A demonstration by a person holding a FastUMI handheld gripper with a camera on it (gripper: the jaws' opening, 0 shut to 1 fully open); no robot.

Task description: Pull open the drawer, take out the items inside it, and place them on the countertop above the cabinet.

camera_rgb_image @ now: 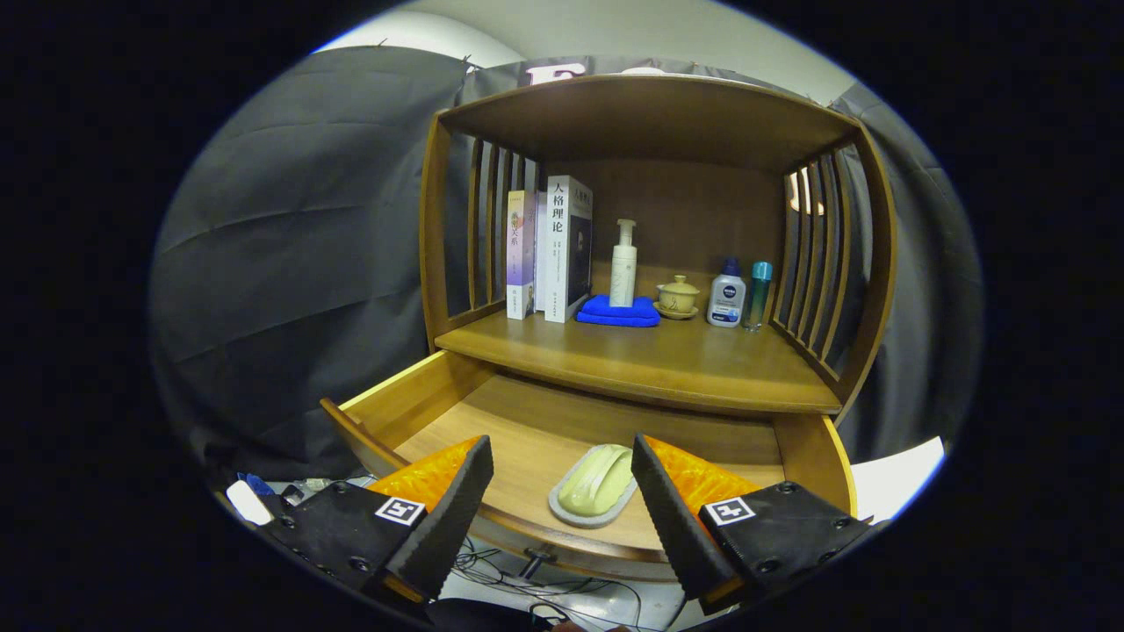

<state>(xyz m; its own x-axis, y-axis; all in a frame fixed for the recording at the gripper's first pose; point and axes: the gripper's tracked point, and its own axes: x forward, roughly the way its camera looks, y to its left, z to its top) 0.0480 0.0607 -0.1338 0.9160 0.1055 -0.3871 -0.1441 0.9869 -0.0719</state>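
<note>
The wooden drawer (421, 395) stands pulled open below the cabinet's countertop (650, 364). On the drawer's floor lies a pale green bar of soap on a light grey oval dish (597, 484). My gripper (562, 478) hovers above the drawer's front, open, with the soap dish showing in the gap between its two black ridged fingers (457, 509), nearer the right one. Neither finger touches the dish.
On the countertop's back stand two books (553, 250), a white pump bottle (623, 263) on a folded blue cloth (619, 312), a small yellow lidded cup (678, 297), a white bottle (727, 298) and a teal tube (757, 294). Slatted sides flank it. Cables lie on the floor below.
</note>
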